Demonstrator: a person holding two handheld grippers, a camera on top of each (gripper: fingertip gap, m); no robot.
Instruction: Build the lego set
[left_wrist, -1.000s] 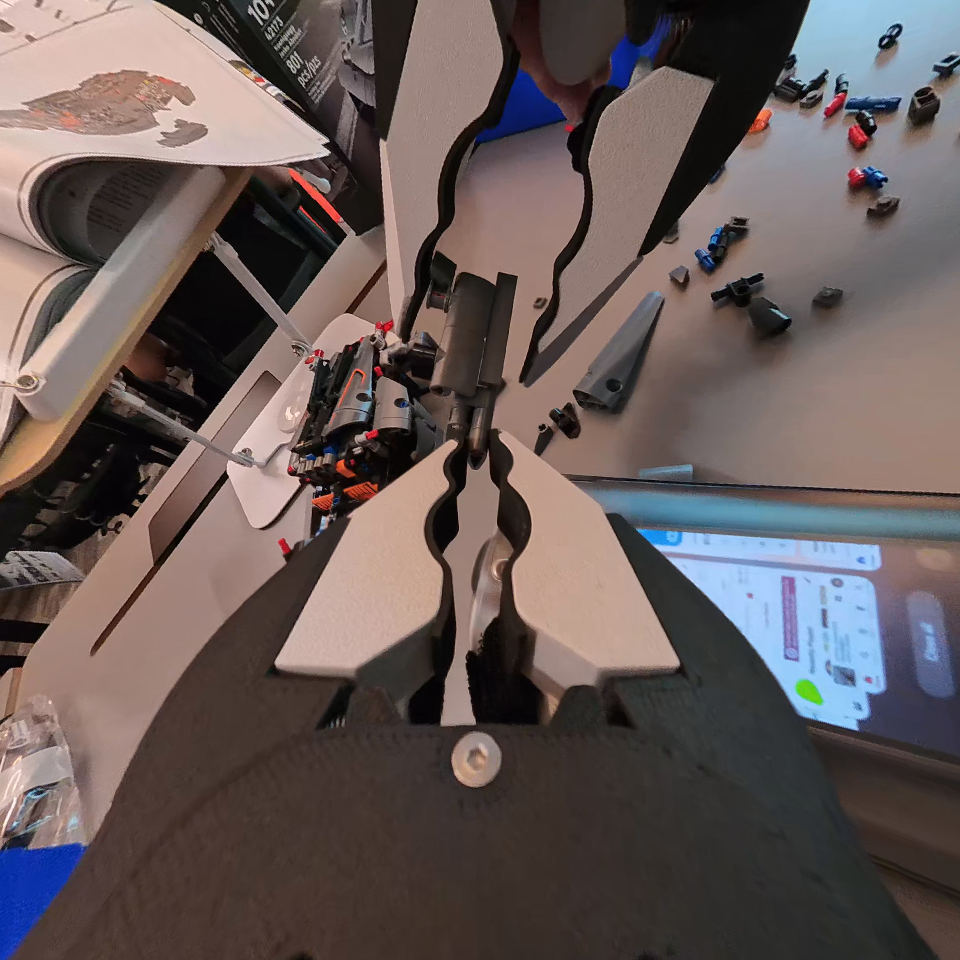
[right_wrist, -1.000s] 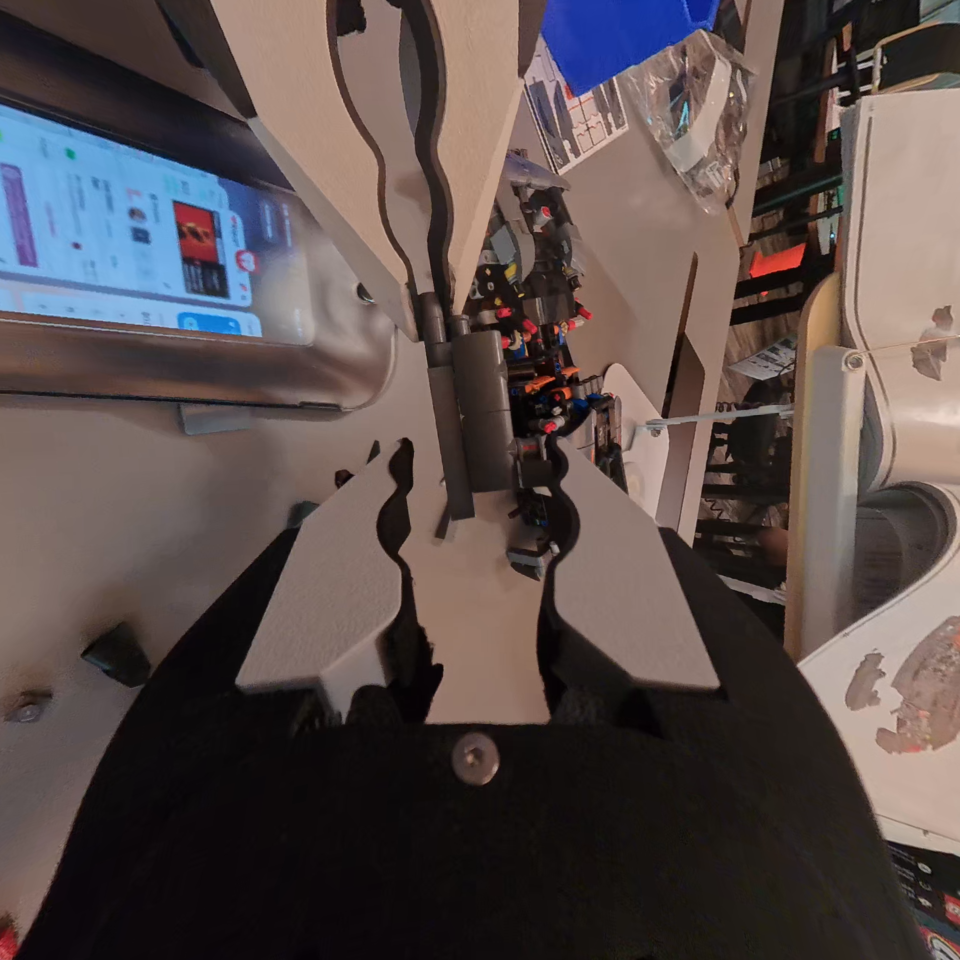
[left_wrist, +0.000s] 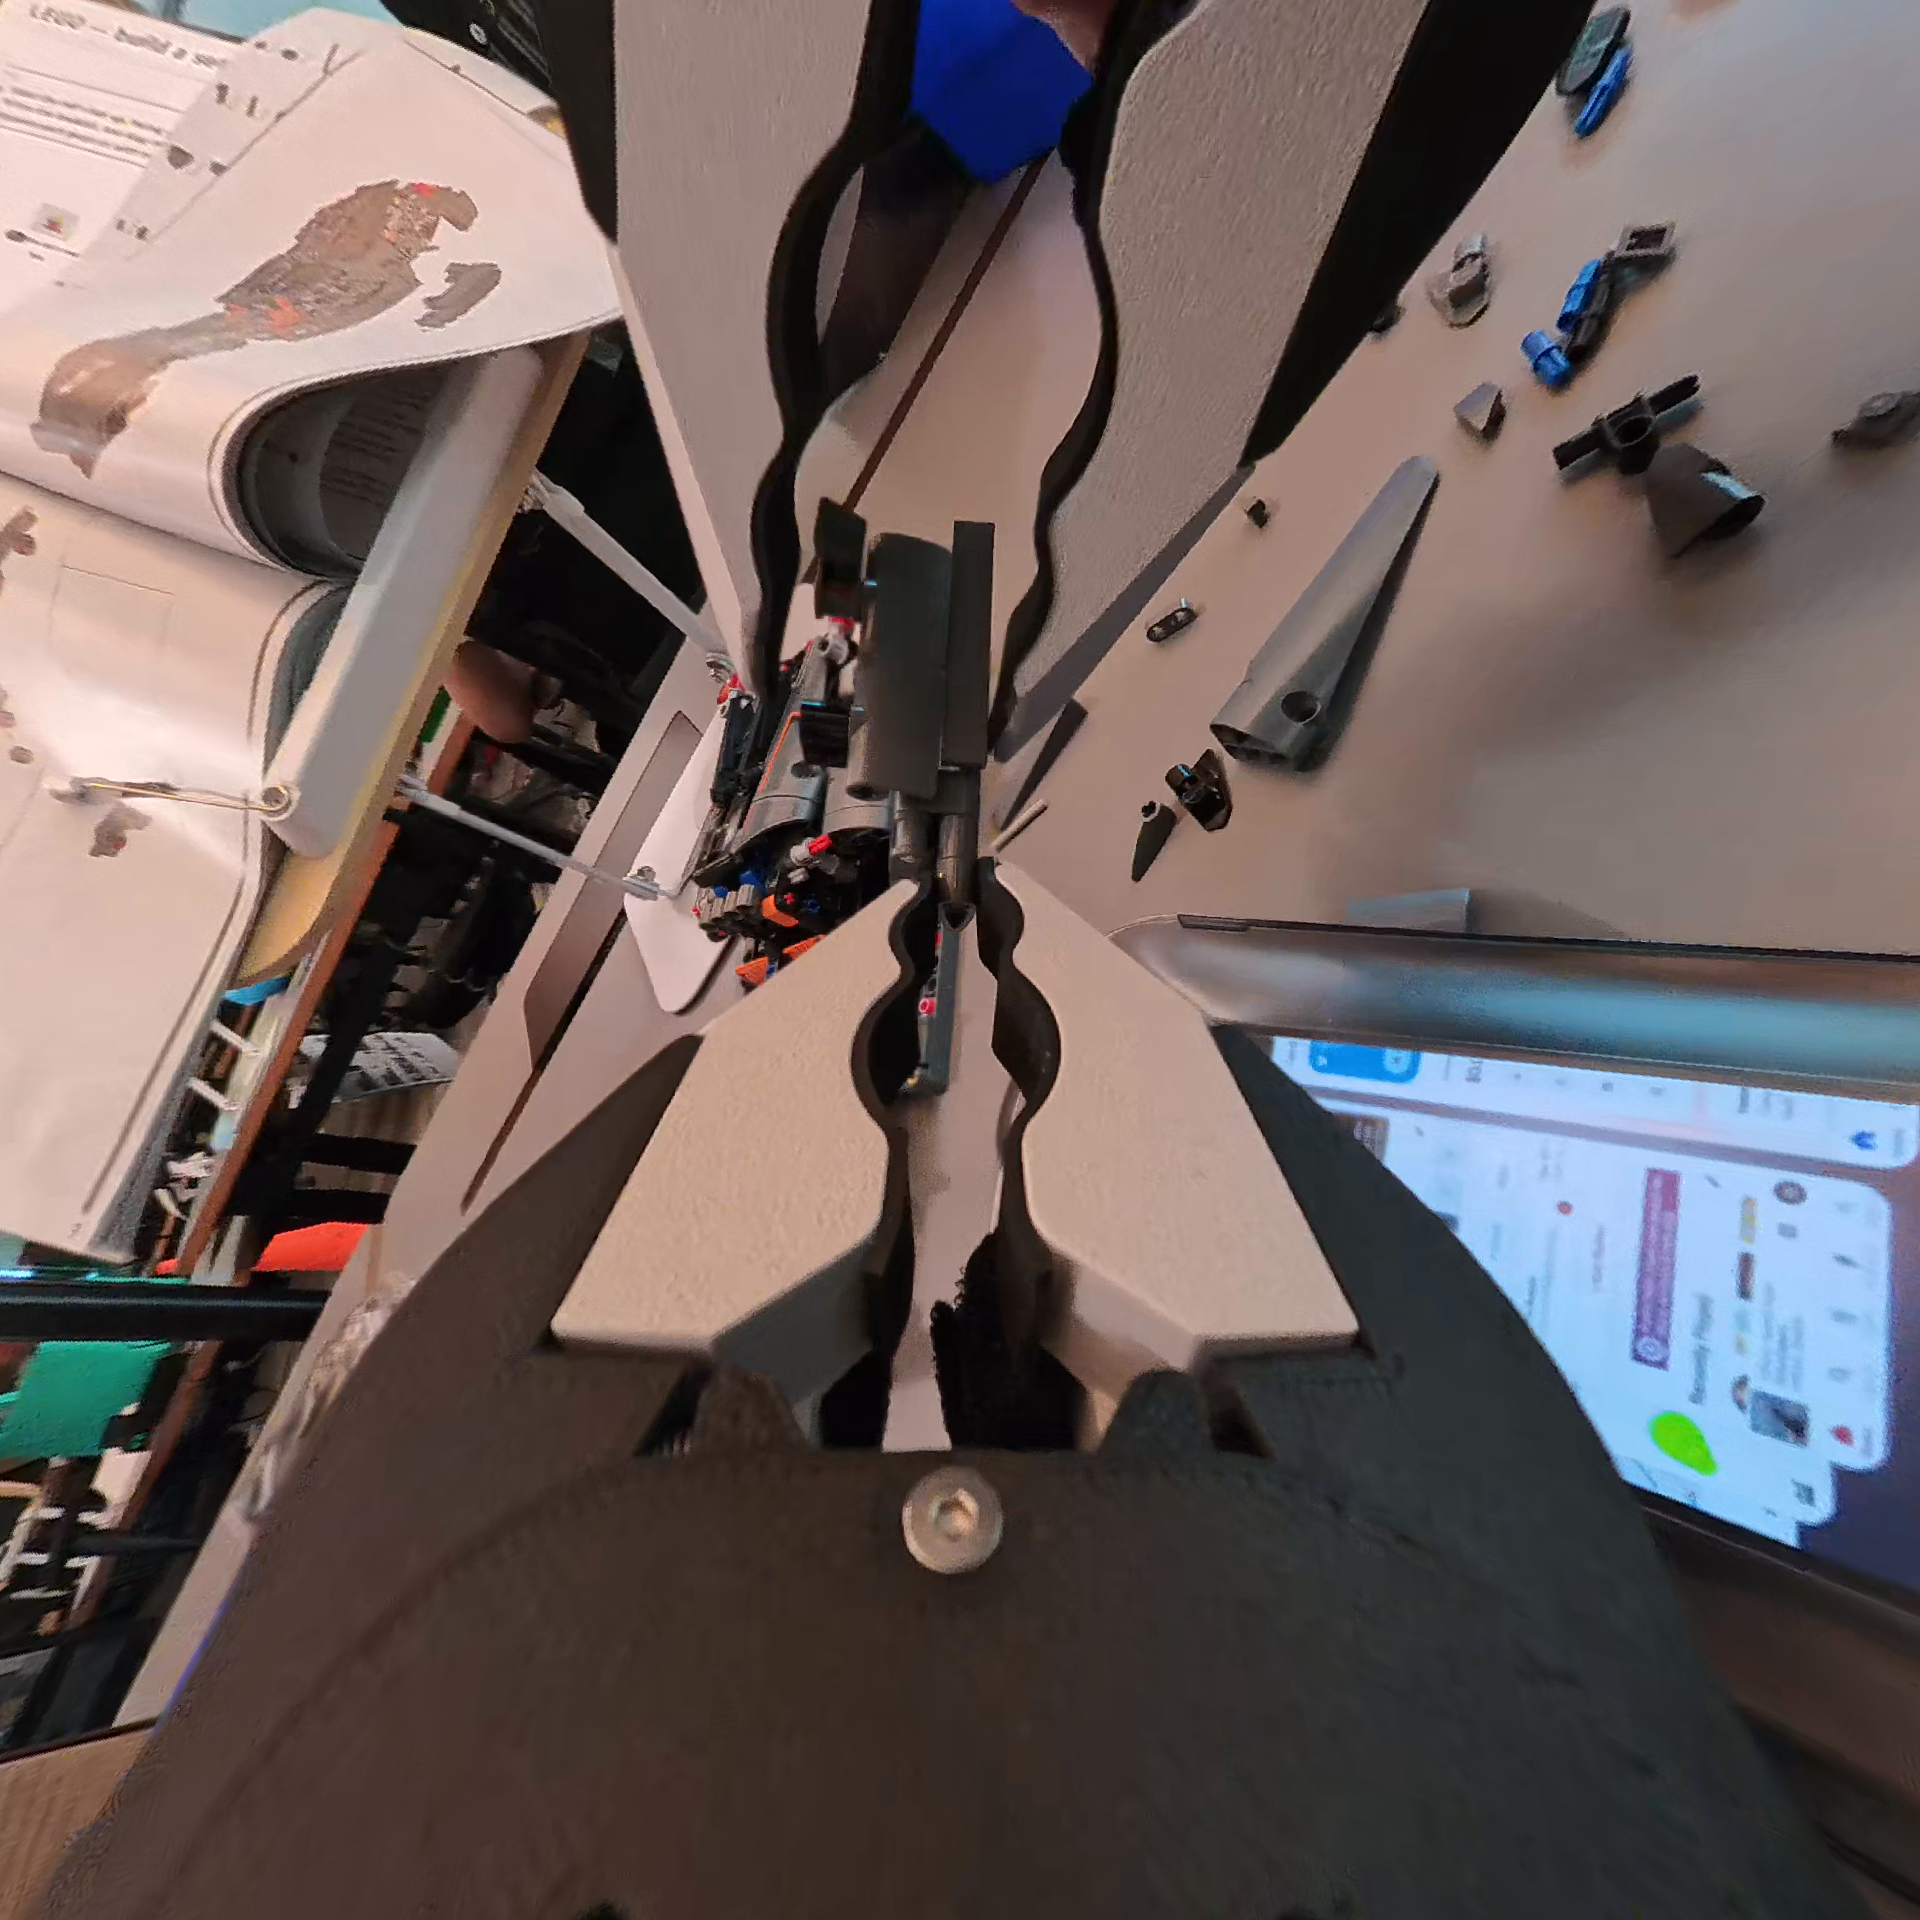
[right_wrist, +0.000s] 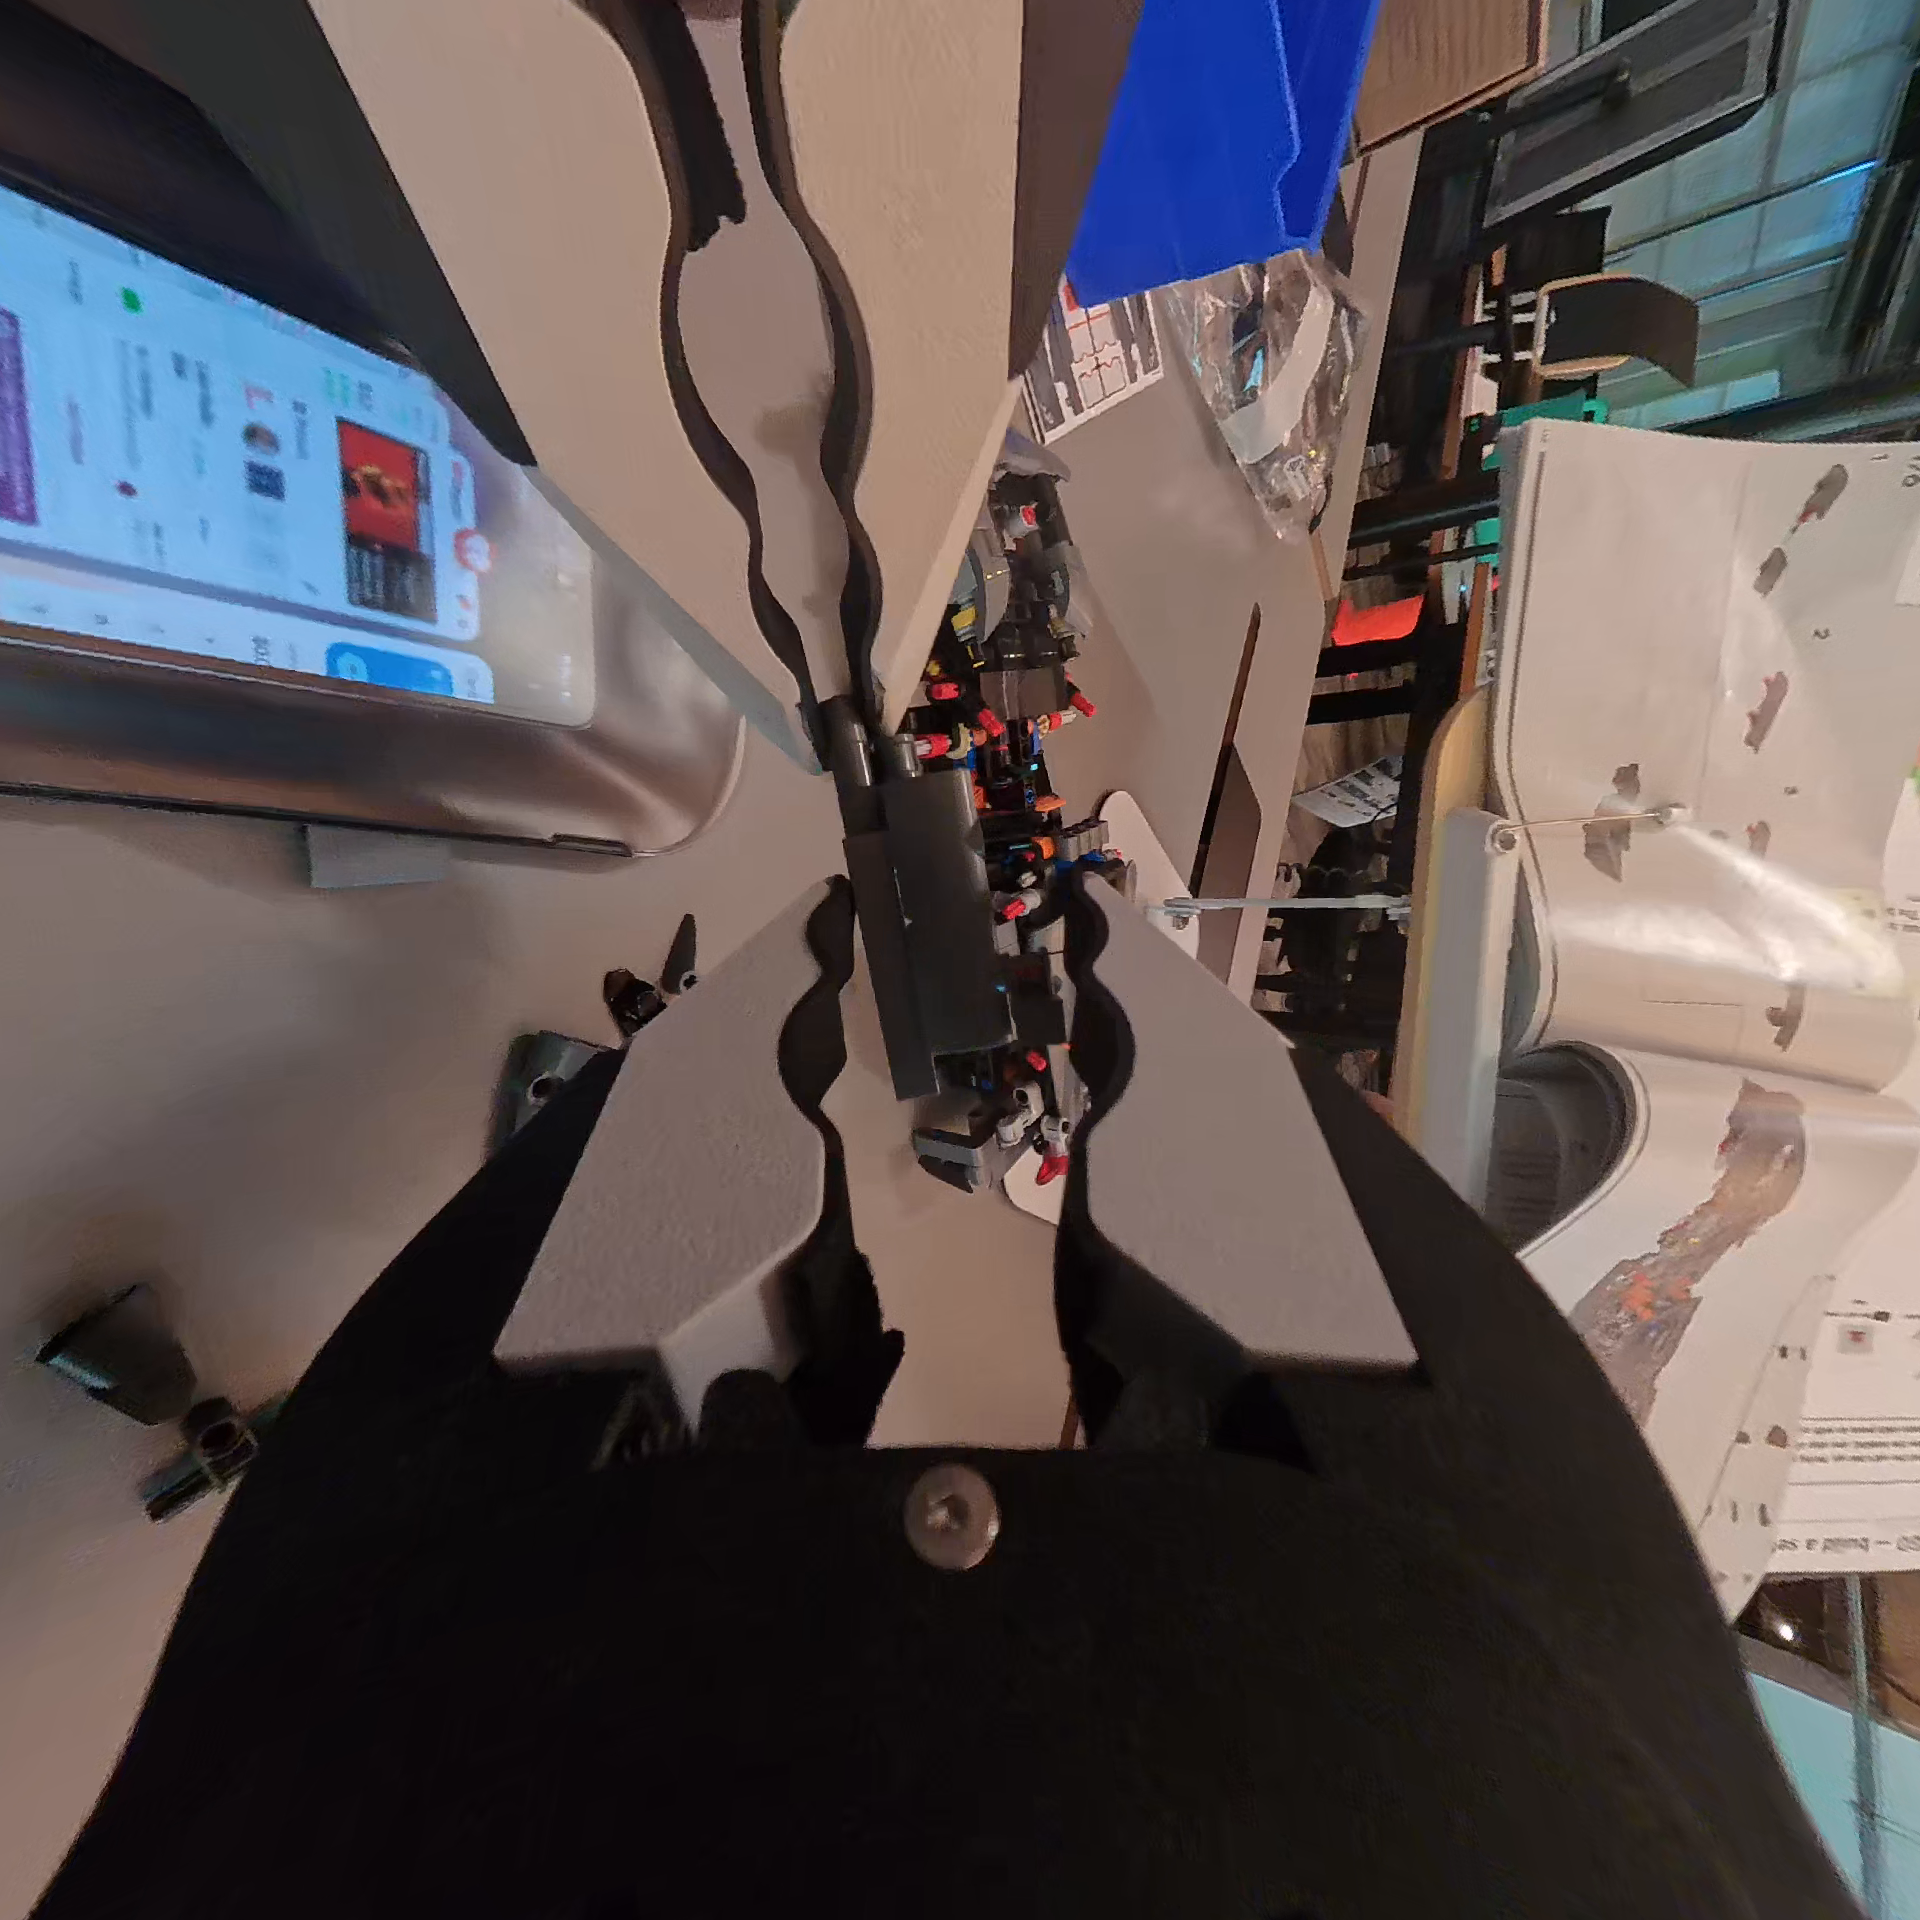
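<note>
A dark grey panel (left_wrist: 909, 665) (right_wrist: 935, 935) lies along a lego model (left_wrist: 779, 821) (right_wrist: 1023, 644) full of red, blue and orange pins on the table. My left gripper (left_wrist: 951, 894) is shut on the panel's near end. It shows in the right wrist view (right_wrist: 847, 717) coming in from the top. My right gripper (right_wrist: 956, 899) comes from the opposite side. Its jaws stand wide and press on the panel on one side and on the model's pins on the other. It also shows in the left wrist view (left_wrist: 883, 696). I cannot tell whether the panel is joined to the model.
A lit tablet (left_wrist: 1558, 1247) (right_wrist: 260, 499) stands beside the work. An open instruction booklet on a stand (left_wrist: 260, 260) (right_wrist: 1714, 831) is on the other side. A grey wedge piece (left_wrist: 1320, 644) and several small black and blue pieces (left_wrist: 1621, 426) lie loose. A plastic bag (right_wrist: 1268, 405) lies farther off. Left and right tips are no more than a few centimetres apart.
My right gripper has moved forward along the panel and its jaws have narrowed onto it. My left gripper still holds the panel's end.
</note>
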